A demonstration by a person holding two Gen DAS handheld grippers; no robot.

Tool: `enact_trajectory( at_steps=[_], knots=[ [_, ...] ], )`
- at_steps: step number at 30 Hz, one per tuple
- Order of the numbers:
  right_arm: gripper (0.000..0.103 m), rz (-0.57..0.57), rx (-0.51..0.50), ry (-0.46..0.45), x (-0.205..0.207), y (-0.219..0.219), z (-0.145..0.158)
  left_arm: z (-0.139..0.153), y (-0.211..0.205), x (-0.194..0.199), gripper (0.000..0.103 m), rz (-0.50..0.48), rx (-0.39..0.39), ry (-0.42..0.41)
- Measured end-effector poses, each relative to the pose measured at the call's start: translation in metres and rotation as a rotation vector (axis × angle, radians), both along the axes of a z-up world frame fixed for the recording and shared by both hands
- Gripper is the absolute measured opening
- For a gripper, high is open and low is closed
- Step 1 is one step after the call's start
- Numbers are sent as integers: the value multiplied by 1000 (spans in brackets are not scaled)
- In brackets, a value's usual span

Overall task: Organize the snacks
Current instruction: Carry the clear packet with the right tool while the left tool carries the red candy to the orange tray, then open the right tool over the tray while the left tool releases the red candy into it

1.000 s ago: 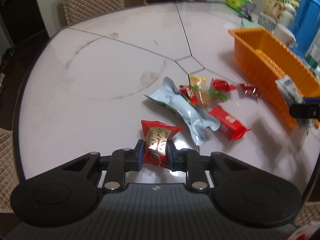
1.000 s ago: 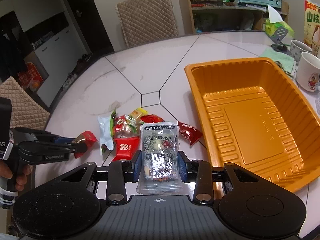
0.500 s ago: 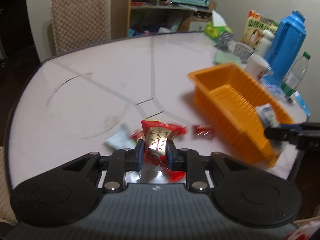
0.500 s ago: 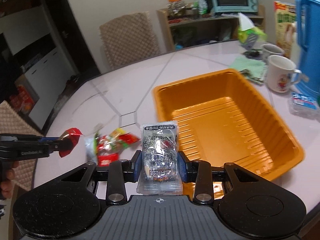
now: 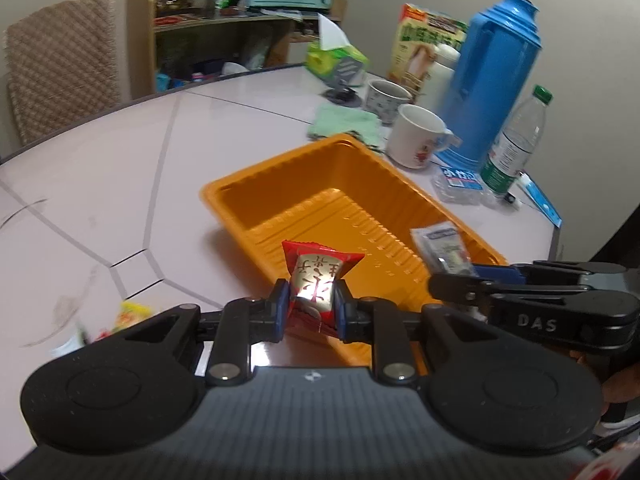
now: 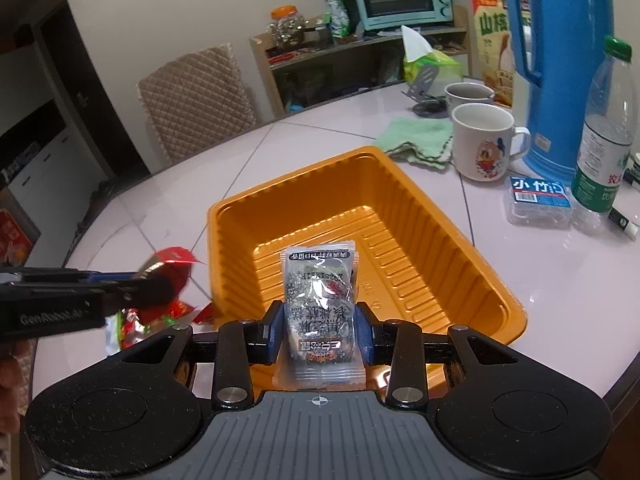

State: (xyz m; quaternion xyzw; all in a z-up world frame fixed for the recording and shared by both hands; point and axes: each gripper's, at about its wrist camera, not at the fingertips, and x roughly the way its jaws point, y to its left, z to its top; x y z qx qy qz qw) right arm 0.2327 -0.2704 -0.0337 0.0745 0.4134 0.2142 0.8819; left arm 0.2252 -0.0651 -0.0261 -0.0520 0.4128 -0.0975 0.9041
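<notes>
My left gripper [image 5: 311, 307] is shut on a red and gold candy packet [image 5: 317, 276], held above the near edge of the orange tray [image 5: 256, 196]. My right gripper [image 6: 320, 330] is shut on a clear black-and-white snack packet [image 6: 318, 300], held over the near end of the same tray [image 6: 460, 236]. The tray's floor looks bare. The right gripper also shows in the left wrist view [image 5: 460, 276] with its packet [image 5: 442, 246]. The left gripper shows in the right wrist view [image 6: 160, 276] at the tray's left. Loose snacks [image 6: 140, 320] lie on the table left of the tray.
Behind the tray stand a white mug [image 6: 484, 140], a second mug [image 6: 468, 94], a green cloth [image 6: 416, 140], a blue thermos [image 6: 560, 60], a water bottle [image 6: 604, 140], a small clear box [image 6: 538, 200] and a tissue pack [image 6: 424, 60]. A chair [image 6: 196, 96] stands beyond the table.
Both grippers have moved from the snack pile toward the orange tray, each keeping its packet. The tray now lies directly in front of both.
</notes>
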Motion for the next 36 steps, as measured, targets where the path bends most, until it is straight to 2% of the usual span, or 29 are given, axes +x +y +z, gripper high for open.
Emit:
enact_trajectory(
  at_steps=[6,16,24,36],
  knots=[
    [38,-34,4,11,10,-14,-6,-15,-29,19,21,-31,13,33],
    [38,-71,1,33,21,-31,-14,-29,-50,40,23,-47,25,70],
    [38,-79,7,37,27,-35,-15,-31,-54,46,28,-42,25,75],
    [38,-79,19,50,33,-31,-19,-19,-29,36,32,14,-4,58]
  ],
)
